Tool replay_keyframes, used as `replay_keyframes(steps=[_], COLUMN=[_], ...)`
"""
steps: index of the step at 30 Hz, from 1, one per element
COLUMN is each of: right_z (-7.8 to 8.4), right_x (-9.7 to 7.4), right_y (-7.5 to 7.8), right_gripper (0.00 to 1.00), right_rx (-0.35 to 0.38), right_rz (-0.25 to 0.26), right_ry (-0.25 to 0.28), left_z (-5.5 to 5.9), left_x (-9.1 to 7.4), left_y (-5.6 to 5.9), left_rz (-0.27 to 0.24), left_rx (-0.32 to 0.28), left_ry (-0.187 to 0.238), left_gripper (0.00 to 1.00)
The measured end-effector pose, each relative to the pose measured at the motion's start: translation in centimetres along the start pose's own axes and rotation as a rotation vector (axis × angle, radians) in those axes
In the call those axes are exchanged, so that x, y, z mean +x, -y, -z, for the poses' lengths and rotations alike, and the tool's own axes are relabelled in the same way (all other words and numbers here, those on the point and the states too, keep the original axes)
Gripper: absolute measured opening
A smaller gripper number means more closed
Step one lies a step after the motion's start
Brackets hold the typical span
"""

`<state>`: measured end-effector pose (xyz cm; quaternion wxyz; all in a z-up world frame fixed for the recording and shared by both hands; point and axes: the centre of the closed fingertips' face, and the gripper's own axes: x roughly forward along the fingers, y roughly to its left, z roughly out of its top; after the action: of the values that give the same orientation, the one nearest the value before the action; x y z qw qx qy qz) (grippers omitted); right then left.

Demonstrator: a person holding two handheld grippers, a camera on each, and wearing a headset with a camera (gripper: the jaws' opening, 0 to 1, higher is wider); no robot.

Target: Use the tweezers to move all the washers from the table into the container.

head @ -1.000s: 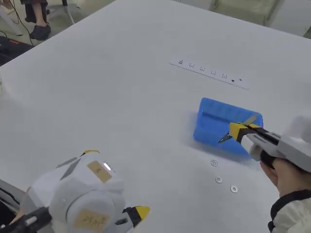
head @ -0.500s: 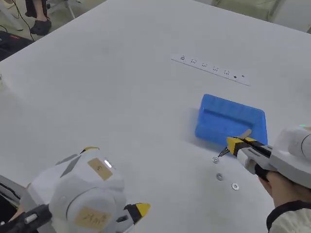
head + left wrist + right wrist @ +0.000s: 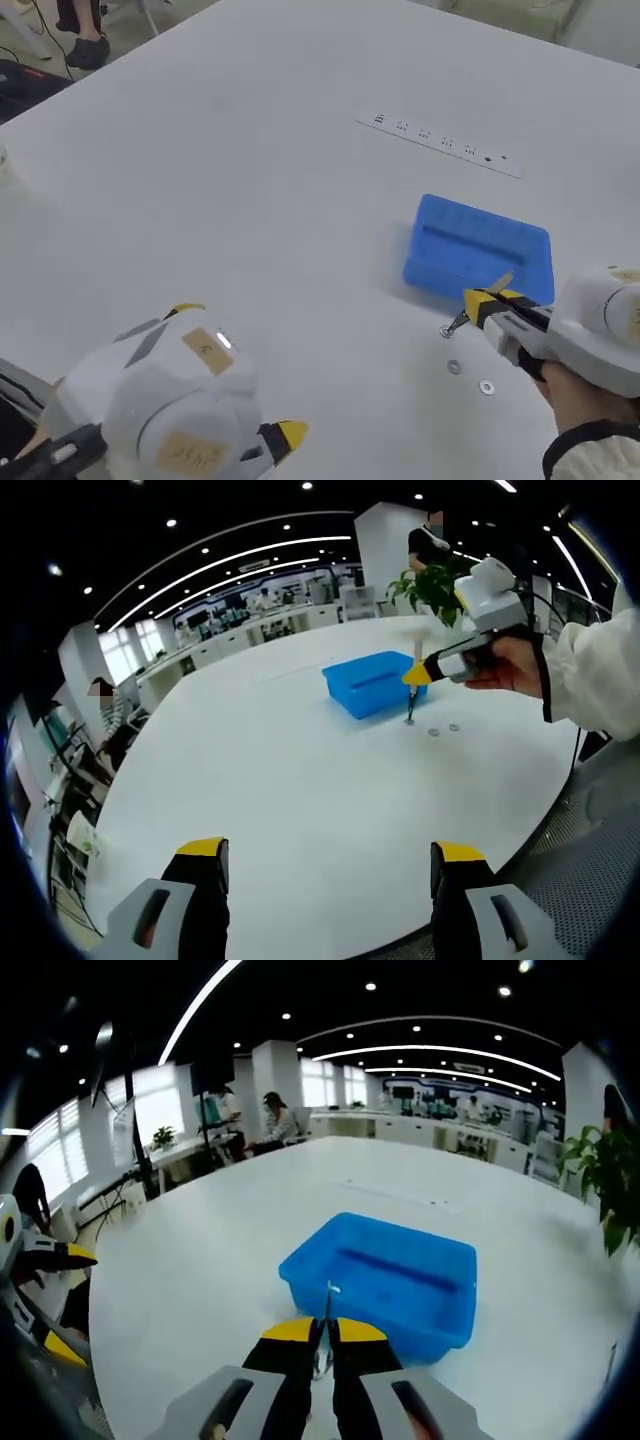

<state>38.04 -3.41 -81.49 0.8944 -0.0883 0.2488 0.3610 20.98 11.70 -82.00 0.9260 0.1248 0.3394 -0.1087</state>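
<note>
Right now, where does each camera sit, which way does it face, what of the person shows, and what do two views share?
Head view: on the headset, looking down at the table; left gripper and right gripper show.
Left gripper view: on the left gripper, facing the container; open fingers show.
Right gripper view: on the right gripper, facing the container; fingers clamp tweezers.
Shared: the container.

Container (image 3: 480,250): blue rectangular tub, upright, open. Tweezers (image 3: 457,323): silvery, clamped in right gripper (image 3: 480,302), tips down at one washer (image 3: 446,332) just beside container's near wall. Two more washers (image 3: 454,367) lie flat, farther from container.
</note>
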Motion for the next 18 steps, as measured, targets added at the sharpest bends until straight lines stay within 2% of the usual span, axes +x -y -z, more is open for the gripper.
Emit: replay_keyframes(steps=[6,10,13,18], right_z=[0.34,0.35,0.4,0.38], right_x=[-0.16,-0.18,-0.19,-0.1], right_y=[-0.43,-0.31,0.25,0.05], right_gripper=[0.02,0.01,0.01,0.01], right_rx=[-0.005,-0.023,0.006,-0.004], right_rz=[-0.012,-0.012,-0.004,-0.005], right_ry=[0.014,0.004,-0.001,-0.018], left_z=[0.11,0.16,0.1,0.07], left_x=[0.11,0.15,0.16,0.11], left_y=[0.0,0.01,0.06,-0.02], left_rz=[0.0,0.001,0.003,-0.001], left_rx=[0.003,0.005,0.004,0.001], left_ry=[-0.005,-0.005,-0.001,0.0], left_gripper=[0.84,0.84,0.84,0.84])
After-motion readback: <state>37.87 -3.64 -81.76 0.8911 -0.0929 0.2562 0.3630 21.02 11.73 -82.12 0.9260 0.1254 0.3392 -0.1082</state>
